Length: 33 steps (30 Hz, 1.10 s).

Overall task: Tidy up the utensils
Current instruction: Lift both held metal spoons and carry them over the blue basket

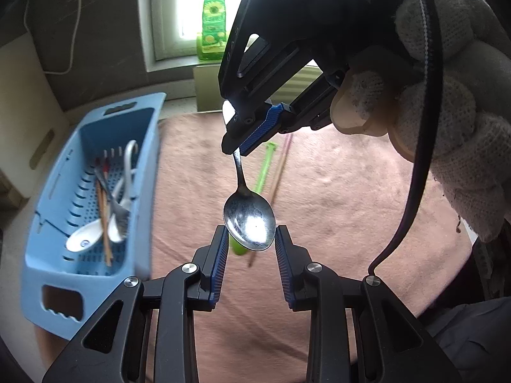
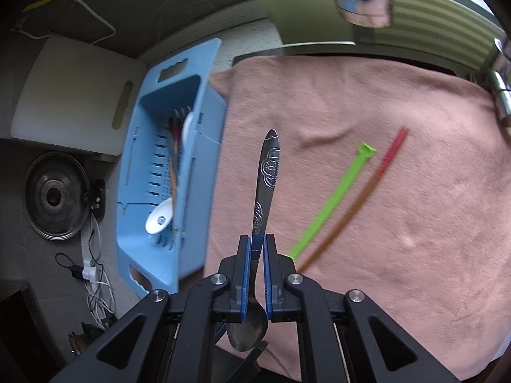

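Two grippers are sharing the spoon (image 1: pixel 249 223): the right gripper (image 2: pixel 256 249) is clamping its handle while its bowl is hanging between the left gripper's (image 1: pixel 250 249) parted fingers, seemingly untouched, so keeping the clamp firm toward the basket (image 1: pixel 41 223) is wise.

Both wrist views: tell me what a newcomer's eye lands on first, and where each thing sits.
First, the shiny engraved metal spoon, clamped by its handle in the right gripper and hanging bowl-down between the left gripper's parted blue pads. Next, the light blue slotted plastic basket left of the pink towel, holding white ceramic spoons and chopsticks. A bright green plastic stick and a red-tipped brown chopstick lie side by side on the towel.
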Tool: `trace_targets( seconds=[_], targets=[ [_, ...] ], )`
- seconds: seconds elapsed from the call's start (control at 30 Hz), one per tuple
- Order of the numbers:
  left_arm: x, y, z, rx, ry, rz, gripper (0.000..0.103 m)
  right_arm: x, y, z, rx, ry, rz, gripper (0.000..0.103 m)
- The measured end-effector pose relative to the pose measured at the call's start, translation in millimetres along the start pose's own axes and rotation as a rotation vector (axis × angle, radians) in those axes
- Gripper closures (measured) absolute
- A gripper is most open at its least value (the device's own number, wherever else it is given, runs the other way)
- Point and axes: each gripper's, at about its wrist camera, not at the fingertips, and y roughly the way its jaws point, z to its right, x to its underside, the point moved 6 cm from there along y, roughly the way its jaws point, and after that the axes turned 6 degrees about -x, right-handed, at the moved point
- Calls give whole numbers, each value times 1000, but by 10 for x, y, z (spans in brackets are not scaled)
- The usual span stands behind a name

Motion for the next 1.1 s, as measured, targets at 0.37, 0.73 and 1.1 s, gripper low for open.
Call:
trace_targets(
  seconds=[0.37, 0.73, 1.1],
  targets=[
    [-100, -42, -527, -35, -20, 12, 75, -205, 243, -530, -27, -37, -8, 96],
    [-97, 12, -959, -55, -68, 6, 75, -381, 526, -909, -43, -67, -34, 96],
    [-7, 161, -1291, -69, -115, -41, 75, -484, 881, -1115, -57, -78, -76, 96]
  ],
)
